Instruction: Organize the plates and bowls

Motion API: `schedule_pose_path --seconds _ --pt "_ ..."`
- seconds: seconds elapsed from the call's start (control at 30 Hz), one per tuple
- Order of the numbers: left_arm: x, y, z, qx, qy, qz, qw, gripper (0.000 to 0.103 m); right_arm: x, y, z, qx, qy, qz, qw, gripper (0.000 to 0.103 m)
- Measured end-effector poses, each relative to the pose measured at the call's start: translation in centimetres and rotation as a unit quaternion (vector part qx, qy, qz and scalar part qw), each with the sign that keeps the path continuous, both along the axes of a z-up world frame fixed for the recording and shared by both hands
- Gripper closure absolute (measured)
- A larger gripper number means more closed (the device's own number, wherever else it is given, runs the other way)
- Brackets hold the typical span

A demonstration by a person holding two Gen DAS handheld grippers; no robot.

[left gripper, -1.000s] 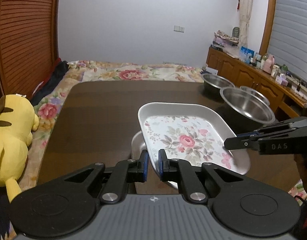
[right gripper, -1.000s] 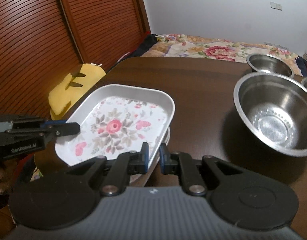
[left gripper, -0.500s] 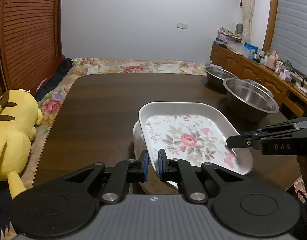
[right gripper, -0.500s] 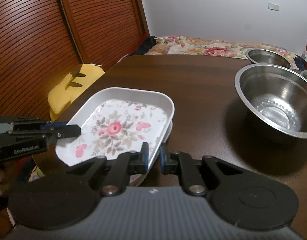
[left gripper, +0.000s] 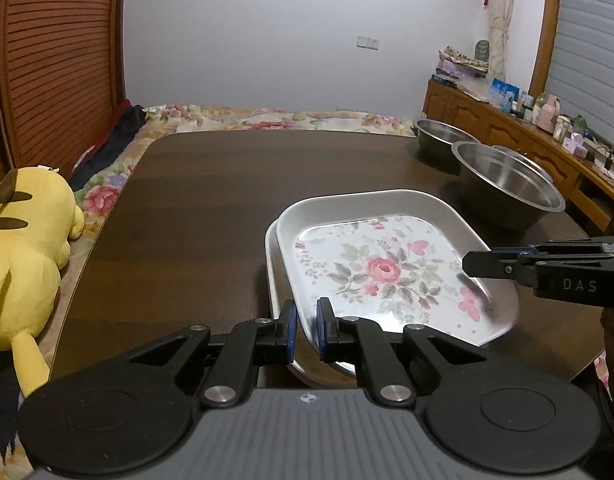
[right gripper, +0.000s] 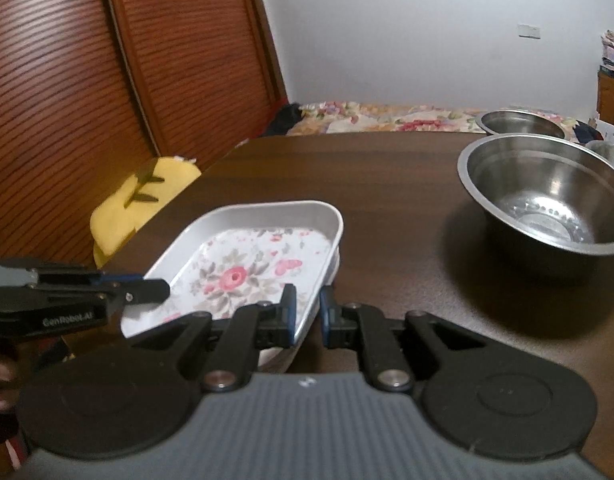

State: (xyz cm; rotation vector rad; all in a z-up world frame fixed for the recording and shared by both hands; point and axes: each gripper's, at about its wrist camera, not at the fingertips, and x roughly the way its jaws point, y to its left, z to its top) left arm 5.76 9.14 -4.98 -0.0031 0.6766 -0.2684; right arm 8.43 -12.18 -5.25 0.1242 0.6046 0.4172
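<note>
We see a glossy floral-printed tray [left gripper: 387, 264] with a smooth pale rim on a dark, satin-sheened wood table [left gripper: 211, 200], brushed reflective steel bowls [right gripper: 547, 200] at the far right, a soft yellow plush toy [left gripper: 23, 248] left, and matt black plastic gripper fingers [left gripper: 283, 330].

"DAS" marks the right hand-held gripper [left gripper: 477, 263]; "GenRobot.AI" marks the left hand-held gripper [right gripper: 157, 290].

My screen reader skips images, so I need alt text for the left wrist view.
Two black grippers, left gripper and right gripper, each clamp a rim of a white rectangular floral-print plate above a similar white plate on a dark wooden table. Steel bowls sit far right, a yellow plush toy left.
</note>
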Motion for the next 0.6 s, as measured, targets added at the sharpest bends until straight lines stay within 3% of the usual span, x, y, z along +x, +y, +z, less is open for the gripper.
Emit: schedule_pose_path --seconds 0.6 --pt "-0.46 0.44 0.49 -0.006 -0.012 0.007 0.9999 0.091 -0.98 0.56 -0.55 -0.018 -0.04 -0.001 0.999 0.085"
